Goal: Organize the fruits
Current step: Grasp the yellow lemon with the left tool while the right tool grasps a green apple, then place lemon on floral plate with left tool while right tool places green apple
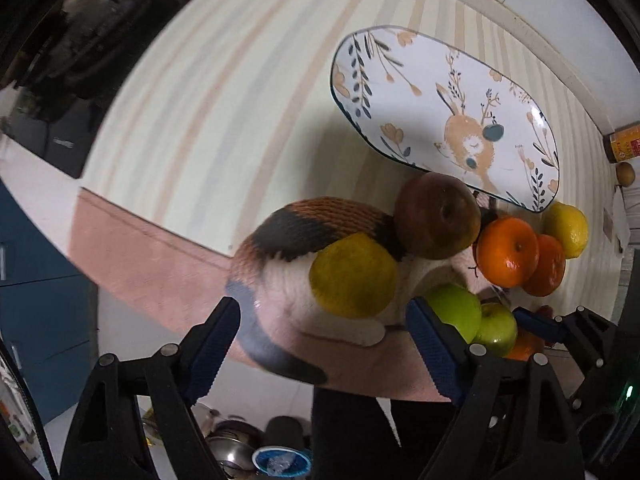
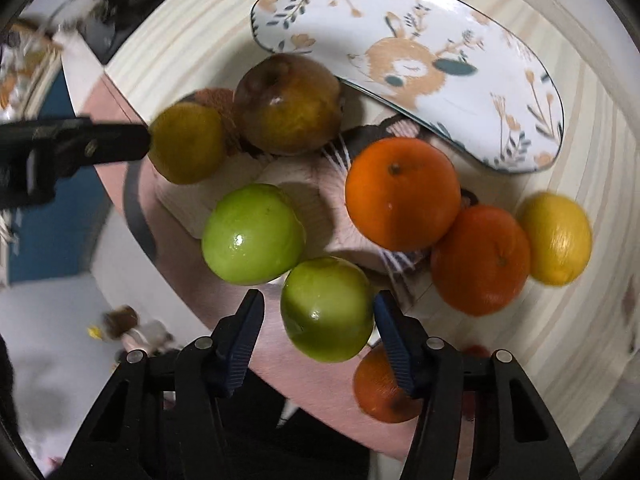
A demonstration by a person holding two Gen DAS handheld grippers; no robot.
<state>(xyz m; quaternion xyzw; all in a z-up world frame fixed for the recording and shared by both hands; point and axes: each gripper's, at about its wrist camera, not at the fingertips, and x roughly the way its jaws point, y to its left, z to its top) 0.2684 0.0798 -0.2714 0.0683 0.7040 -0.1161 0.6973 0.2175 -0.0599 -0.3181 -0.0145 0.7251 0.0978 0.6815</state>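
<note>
Fruit lies clustered on a pink cloth (image 2: 344, 216) beside an oval deer-print plate (image 2: 472, 92), which holds nothing. In the right wrist view I see two green apples (image 2: 252, 234) (image 2: 328, 308), two oranges (image 2: 402, 194) (image 2: 480, 260), a lemon (image 2: 556, 238), a brownish apple (image 2: 288, 102), a yellow-green fruit (image 2: 186, 144) and a partly hidden orange (image 2: 378, 390). My right gripper (image 2: 318, 328) is open, its fingers either side of the nearer green apple. My left gripper (image 1: 320, 344) is open, just short of the yellow-green fruit (image 1: 354, 276). Its arm also shows in the right wrist view (image 2: 72, 148).
A striped cream tablecloth (image 1: 208, 120) covers the table. A knitted brown, black and white item (image 1: 316, 224) lies under the yellow-green fruit. The table's near edge (image 1: 140, 240) drops to a floor with metal pots (image 1: 232, 444). A jar (image 1: 624, 144) stands at the far right.
</note>
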